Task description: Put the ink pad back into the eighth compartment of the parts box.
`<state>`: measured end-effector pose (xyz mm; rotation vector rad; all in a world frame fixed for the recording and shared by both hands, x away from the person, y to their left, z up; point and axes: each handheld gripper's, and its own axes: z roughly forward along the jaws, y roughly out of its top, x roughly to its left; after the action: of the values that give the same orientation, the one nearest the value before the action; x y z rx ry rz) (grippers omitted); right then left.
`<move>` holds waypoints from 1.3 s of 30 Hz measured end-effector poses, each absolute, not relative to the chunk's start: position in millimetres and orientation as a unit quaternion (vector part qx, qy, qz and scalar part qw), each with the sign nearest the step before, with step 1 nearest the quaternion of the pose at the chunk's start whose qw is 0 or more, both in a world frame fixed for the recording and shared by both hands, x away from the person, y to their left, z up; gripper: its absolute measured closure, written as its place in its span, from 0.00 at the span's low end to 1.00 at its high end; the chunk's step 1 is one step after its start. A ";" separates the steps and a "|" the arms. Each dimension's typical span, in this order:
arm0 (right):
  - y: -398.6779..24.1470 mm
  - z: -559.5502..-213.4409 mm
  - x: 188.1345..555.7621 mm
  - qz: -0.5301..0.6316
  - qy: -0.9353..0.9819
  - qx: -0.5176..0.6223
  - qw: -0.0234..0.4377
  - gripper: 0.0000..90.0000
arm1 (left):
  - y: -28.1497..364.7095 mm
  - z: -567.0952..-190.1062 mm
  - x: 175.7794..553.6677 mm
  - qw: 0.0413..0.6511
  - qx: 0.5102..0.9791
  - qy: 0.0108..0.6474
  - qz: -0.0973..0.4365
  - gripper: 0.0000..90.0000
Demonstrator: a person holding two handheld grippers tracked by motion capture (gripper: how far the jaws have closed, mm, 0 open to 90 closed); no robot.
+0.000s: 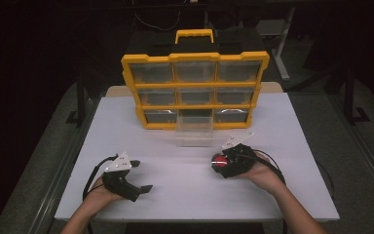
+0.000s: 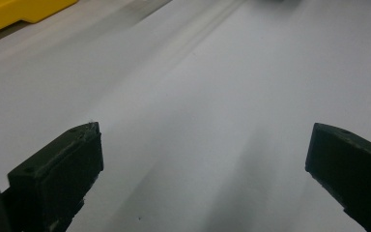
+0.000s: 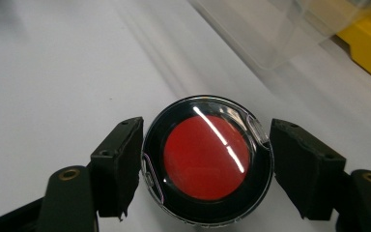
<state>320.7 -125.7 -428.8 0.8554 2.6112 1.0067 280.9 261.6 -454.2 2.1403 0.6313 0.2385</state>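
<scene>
White counter (image 1: pixel 185 190) carries everything. Right hand-held gripper (image 3: pixel 207 162) clamps a round black case (image 3: pixel 207 159) by its rim, red disc facing the camera; being circular, it has no long axis. Left hand-held gripper (image 2: pixel 203 159) gapes empty. Beyond stands a yellow drawer organizer (image 1: pixel 195 90).

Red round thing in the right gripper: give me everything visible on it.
The round case is a shallow disc with a black rim, a glossy clear lid with small tabs on its edge, and a red centre under the lid. It looks like plastic. The right gripper clamps it by opposite sides of its rim, held just above the white table, near the pulled-out clear drawer.
</scene>
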 end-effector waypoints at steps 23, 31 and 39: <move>-145.4 -423.8 336.0 0.339 0.872 0.331 0.122 0.32 | 261.5 -454.8 281.8 0.432 0.860 0.255 0.093 0.00; -147.6 -417.6 343.5 0.341 0.870 0.334 0.125 0.32 | 261.6 -454.8 281.8 0.432 0.860 0.255 0.094 0.00; -147.9 -410.7 347.0 0.343 0.868 0.335 0.127 0.32 | 261.7 -454.6 281.9 0.432 0.860 0.255 0.094 0.00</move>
<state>347.0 -147.9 -410.7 0.9748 2.5270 0.9970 281.9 261.7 -454.6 2.1432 0.6345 0.2342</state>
